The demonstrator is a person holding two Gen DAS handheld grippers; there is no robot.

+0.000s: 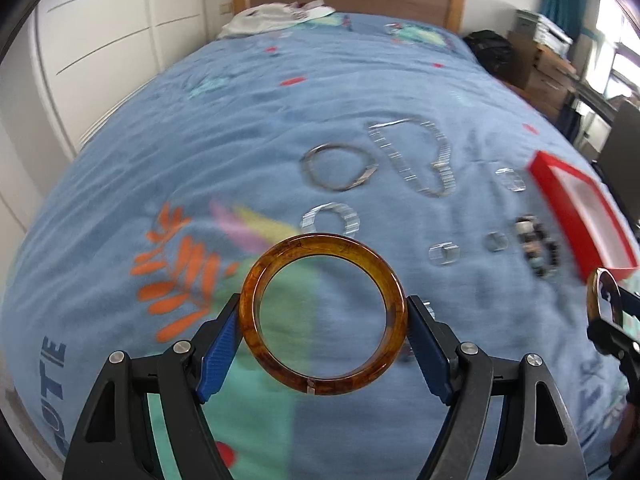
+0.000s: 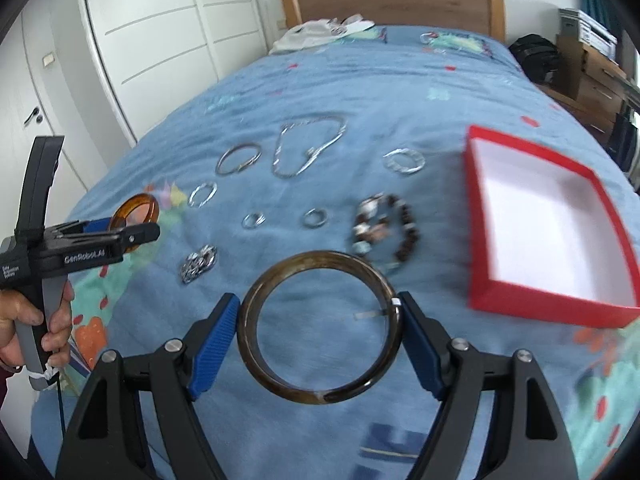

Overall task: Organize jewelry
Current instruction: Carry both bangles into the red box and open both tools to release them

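Amber plastic makes up the bangle [image 1: 323, 313] clamped across its width between the blue pads of the left gripper [image 1: 324, 320], which hold it clear of the blue bedspread [image 1: 200, 152]. In that view the cloth and everything on it are smeared, so the pieces at twelve and one o'clock of the bangle read only as pale loops; a dark beaded bracelet [image 1: 536, 246] at two o'clock is little more than a blur. The red box [image 1: 576, 196] at three o'clock is cut short by the lens edge.

From the right wrist, the right gripper [image 2: 320, 326] grips a dark brown bangle [image 2: 320, 326] the same way, jaws spread wide by the ring and pressing on its outer rim. A pale patch near six o'clock on this ring cannot be made out as a crack or a glare. Beyond it lie a metal hoop [image 2: 238, 159], a chain necklace [image 2: 308, 146], a flat silver ring [image 2: 404, 161], two small rings and a knotted chain [image 2: 199, 263], all slightly soft. The box stands open at three o'clock, its white inside showing, its near corner hidden by the frame edge. At nine o'clock a hand [image 2: 36, 330] holds the left tool, partly cropped.
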